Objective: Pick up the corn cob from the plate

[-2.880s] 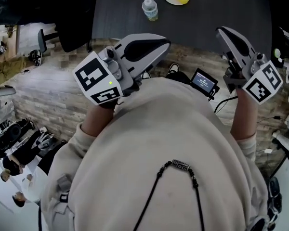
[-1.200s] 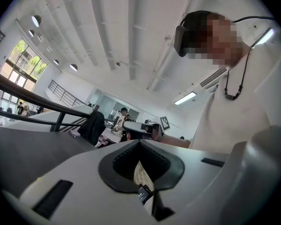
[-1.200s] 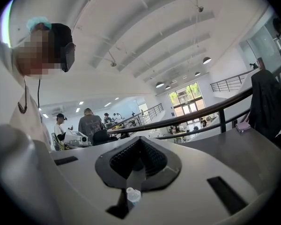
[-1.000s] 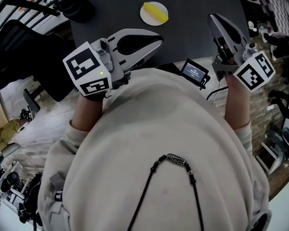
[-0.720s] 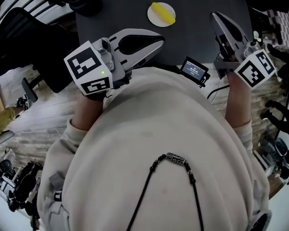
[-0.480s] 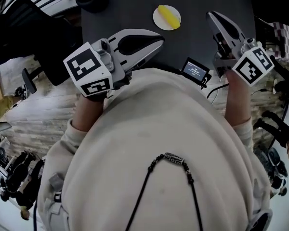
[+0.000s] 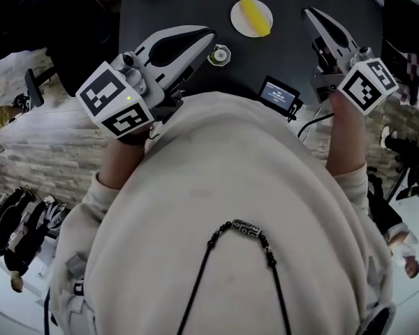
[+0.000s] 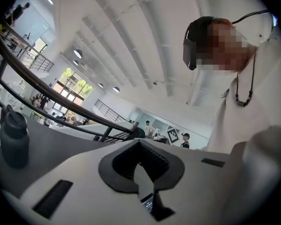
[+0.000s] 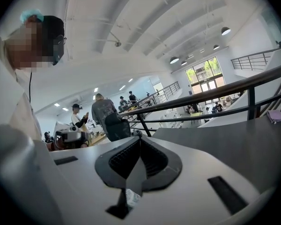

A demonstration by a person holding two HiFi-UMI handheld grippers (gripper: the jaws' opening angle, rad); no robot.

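1 oblong yellow corn cob [image 7: 255,16] | 1 round white plate [image 7: 239,21], 12 o'clock, matte dark table [image 7: 164,5] | left tool [image 7: 208,35], right tool [image 7: 308,14]: pressed together, empty

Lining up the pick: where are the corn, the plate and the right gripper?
Corn [image 7: 255,16]: head view, cob's middle.
Plate [image 7: 240,22]: head view, bare left rim.
Right gripper [image 7: 309,14]: head view, shut jaw tips.
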